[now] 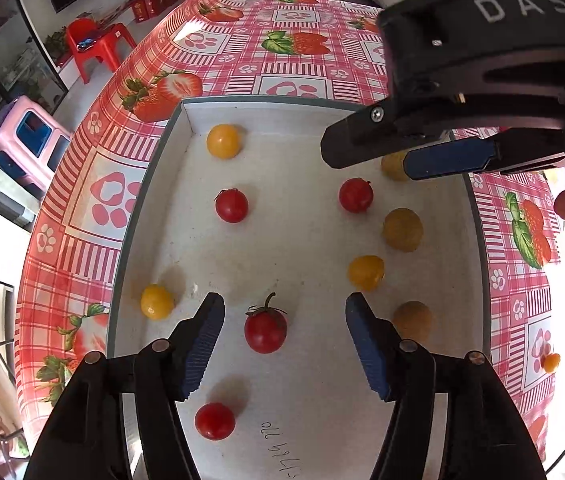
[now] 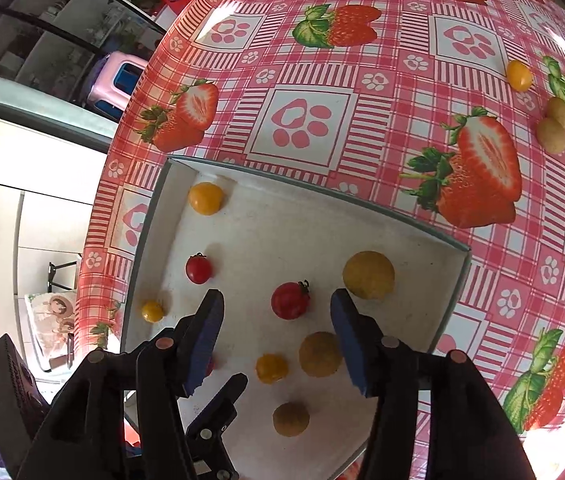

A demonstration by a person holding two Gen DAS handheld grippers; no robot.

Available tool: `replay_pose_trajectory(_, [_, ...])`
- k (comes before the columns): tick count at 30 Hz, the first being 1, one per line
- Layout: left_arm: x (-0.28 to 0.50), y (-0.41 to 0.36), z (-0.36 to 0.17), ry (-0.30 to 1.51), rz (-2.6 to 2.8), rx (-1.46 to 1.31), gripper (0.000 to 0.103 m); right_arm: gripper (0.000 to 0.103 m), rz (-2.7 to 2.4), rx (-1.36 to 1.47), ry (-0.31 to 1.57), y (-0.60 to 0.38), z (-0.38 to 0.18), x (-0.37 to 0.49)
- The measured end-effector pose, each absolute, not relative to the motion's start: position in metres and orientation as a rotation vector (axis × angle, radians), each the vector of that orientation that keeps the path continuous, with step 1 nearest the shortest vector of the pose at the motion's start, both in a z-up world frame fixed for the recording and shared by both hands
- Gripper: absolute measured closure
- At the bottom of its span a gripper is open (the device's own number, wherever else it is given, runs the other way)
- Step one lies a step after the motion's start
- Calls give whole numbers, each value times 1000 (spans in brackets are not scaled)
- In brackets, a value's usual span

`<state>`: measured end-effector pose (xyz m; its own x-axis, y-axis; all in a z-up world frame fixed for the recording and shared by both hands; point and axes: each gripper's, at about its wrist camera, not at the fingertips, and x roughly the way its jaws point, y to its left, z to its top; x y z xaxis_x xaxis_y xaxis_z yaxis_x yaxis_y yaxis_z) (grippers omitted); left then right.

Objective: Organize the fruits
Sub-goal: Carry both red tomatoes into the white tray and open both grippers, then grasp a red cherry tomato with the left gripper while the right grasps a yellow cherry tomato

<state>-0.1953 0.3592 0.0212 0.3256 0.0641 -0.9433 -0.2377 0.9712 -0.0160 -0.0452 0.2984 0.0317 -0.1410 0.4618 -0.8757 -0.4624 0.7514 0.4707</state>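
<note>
Both jaws stand apart and empty over the tray (image 1: 150, 184), left gripper (image 1: 284, 344) straddling a red tomato (image 1: 265, 330), right gripper (image 2: 276, 338) above another; several fruits (image 2: 552, 134) lie loose on the surface (image 2: 362, 60), so sorting looks unfinished.

White letters "DAS" on the right claw (image 1: 366, 160) housing, illegible handwriting on tray floor (image 1: 302, 240)

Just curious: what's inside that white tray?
The white tray holds red cherry tomatoes, yellow ones and dull tan round fruits. The right gripper covers part of one more.
</note>
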Motion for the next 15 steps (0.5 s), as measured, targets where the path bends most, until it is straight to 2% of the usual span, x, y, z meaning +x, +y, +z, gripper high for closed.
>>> replay_pose_trajectory(4, [-193, 352, 29, 1228, 183, -136, 38, 27, 793, 78, 1477, 276, 52, -43])
replay_pose_trajectory(15, [-163, 312, 65, 1202, 91, -77, 38, 26, 551, 143, 1396, 153, 80, -44])
